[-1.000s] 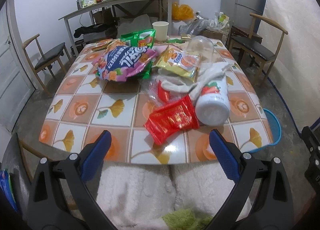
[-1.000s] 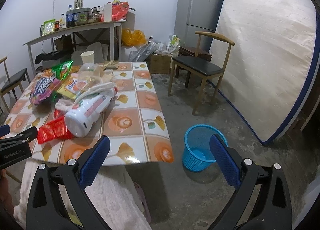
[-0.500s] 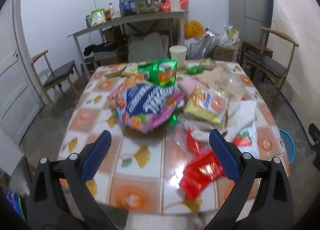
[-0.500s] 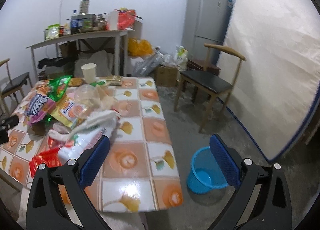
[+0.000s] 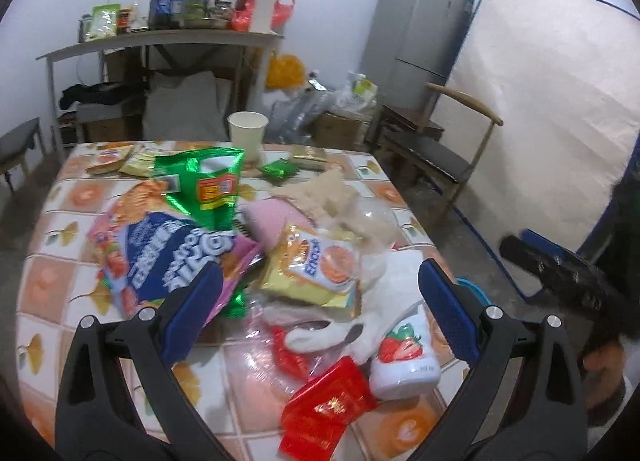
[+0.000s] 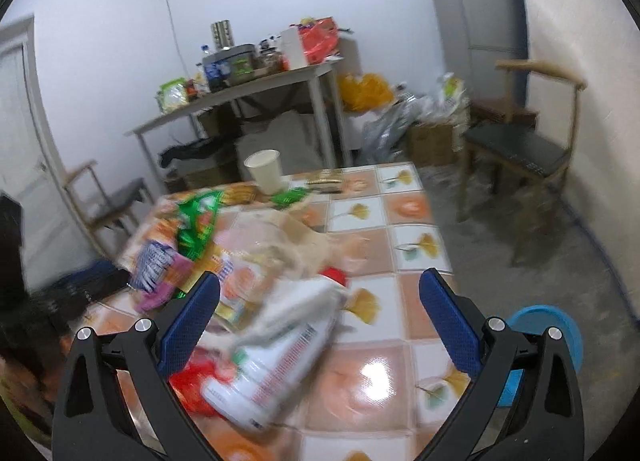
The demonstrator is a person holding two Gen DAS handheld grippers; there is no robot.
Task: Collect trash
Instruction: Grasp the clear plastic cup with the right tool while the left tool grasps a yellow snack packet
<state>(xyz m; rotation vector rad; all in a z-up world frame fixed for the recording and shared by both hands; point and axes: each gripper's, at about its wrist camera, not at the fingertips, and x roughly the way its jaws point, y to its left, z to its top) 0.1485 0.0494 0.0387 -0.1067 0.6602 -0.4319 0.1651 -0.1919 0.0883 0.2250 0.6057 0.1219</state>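
Trash is piled on a tiled table [image 5: 48, 285]: a purple-blue snack bag [image 5: 168, 257], a green bag [image 5: 204, 185], a yellow snack bag [image 5: 316, 265], a red packet [image 5: 328, 405], a white strawberry bottle [image 5: 404, 357] lying on its side, a paper cup [image 5: 247, 135]. My left gripper [image 5: 320, 309] is open, hovering above the pile, empty. My right gripper [image 6: 320, 321] is open and empty over the white bottle [image 6: 280, 349] and red packet [image 6: 192, 381]. The right wrist view is blurred.
A blue waste basket [image 6: 548, 333] stands on the floor right of the table. A wooden chair [image 6: 524, 149], a fridge [image 5: 420, 33] and a mattress [image 5: 540, 109] are at the right. A cluttered side table [image 5: 160, 41] stands behind.
Both grippers have moved forward over the table toward the pile. The right gripper has swung left from the basket side to above the white bottle. Both stay open.
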